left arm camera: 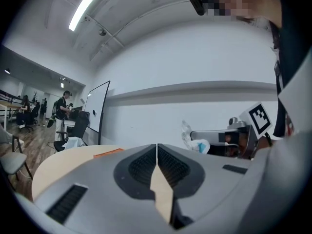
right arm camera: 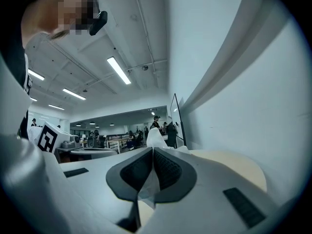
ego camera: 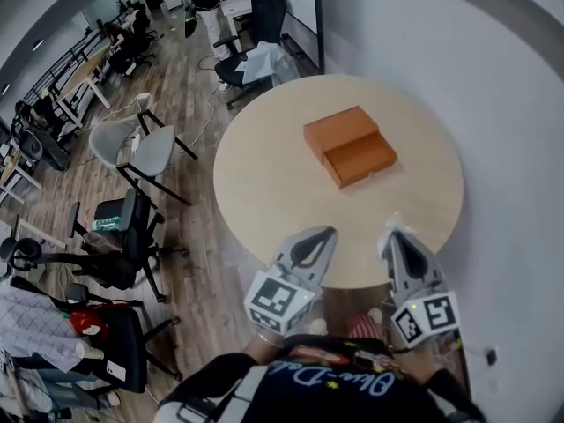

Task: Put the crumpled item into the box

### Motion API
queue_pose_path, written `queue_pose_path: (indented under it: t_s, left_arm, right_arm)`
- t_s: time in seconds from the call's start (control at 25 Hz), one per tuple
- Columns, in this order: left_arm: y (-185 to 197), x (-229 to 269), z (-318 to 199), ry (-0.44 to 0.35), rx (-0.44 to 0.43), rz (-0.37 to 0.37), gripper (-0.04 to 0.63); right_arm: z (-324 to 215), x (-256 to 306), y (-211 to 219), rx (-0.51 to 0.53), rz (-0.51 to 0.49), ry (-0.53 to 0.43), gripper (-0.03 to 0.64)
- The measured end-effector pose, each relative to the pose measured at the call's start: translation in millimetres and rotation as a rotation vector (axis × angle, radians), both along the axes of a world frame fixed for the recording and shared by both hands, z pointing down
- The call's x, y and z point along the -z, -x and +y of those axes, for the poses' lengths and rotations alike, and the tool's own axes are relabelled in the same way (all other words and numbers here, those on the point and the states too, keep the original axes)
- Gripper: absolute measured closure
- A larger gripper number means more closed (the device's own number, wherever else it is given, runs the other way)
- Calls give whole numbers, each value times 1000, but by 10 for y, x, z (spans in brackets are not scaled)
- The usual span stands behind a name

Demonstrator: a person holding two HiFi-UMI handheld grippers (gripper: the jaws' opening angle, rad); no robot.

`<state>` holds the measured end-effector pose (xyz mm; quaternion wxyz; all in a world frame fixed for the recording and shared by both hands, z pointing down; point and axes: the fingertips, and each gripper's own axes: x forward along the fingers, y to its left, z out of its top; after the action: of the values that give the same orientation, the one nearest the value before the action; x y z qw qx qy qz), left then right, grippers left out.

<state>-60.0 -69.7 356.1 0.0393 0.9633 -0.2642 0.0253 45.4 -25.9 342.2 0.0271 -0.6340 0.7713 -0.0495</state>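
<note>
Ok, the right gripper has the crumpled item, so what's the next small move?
Probably carry the right gripper forward over the table toward the orange box: its jaws are shut on the crumpled item, and the box sits ahead near the table's middle.

pale cursive lettering on the person's dark shirt [ego camera: 348, 382], upside down in the head view, appears to begin "blue-d", the rest not legible; black-and-white square markers, no letters, sit on the cubes of the left claw [ego camera: 324, 233] and right claw [ego camera: 394, 233]; a green label on a chair [ego camera: 132, 223] is too small to read
</note>
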Motion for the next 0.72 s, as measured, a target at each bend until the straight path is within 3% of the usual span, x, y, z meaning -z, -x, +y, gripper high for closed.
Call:
queue_pose_path:
  t_s: [0.28,0.72]
  left_arm:
    - [-114,88,-209,-2,108,-8,603]
    - [-626,143,-542,-14,264,-41,603]
  right_arm:
    - [-337,17,-181,101,-3,-2,614]
    - [-922,29,-719,277,-20,3,614]
